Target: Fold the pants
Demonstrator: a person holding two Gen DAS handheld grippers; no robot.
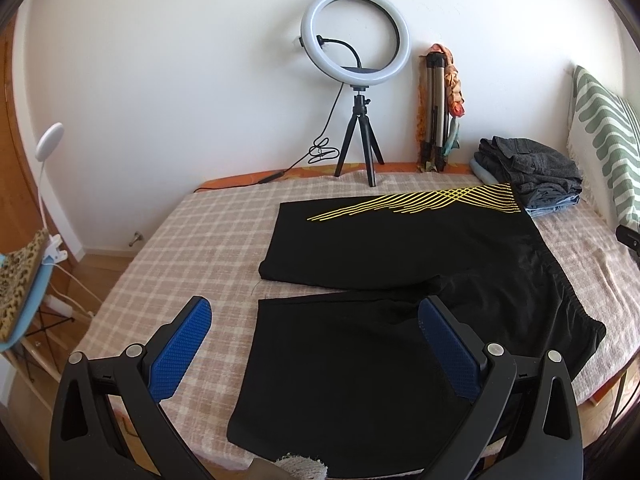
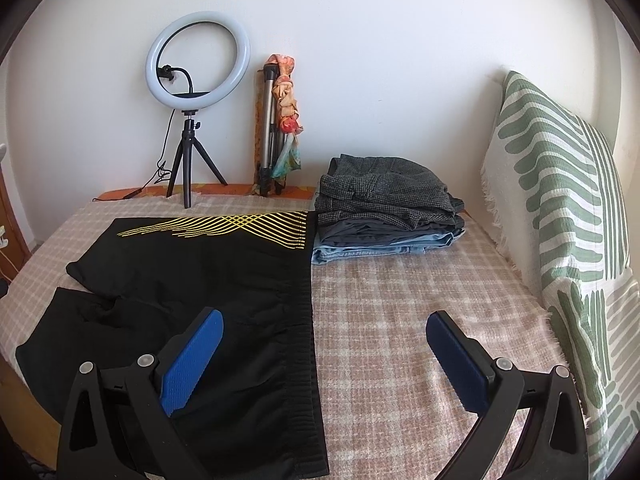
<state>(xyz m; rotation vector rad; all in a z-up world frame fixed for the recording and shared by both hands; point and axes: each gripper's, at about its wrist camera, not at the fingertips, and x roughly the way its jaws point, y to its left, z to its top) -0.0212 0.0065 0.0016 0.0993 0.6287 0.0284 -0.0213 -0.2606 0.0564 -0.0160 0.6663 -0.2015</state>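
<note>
Black shorts (image 1: pixel 400 264) with yellow lines on the far leg lie spread flat on the checked bed cover (image 1: pixel 192 240). The two legs point left and the waistband lies to the right. My left gripper (image 1: pixel 316 332) is open and empty, above the near leg's hem. In the right wrist view the shorts (image 2: pixel 200 280) lie at the left with the ribbed waistband (image 2: pixel 310 320) running toward me. My right gripper (image 2: pixel 324 340) is open and empty, straddling the waistband from above.
A stack of folded clothes (image 2: pixel 384 208) sits behind the waistband. A ring light on a small tripod (image 1: pixel 356 80) and a folded tripod (image 1: pixel 436 108) stand by the wall. A green-patterned pillow (image 2: pixel 560 220) leans at the right. The bed's left edge drops to the floor.
</note>
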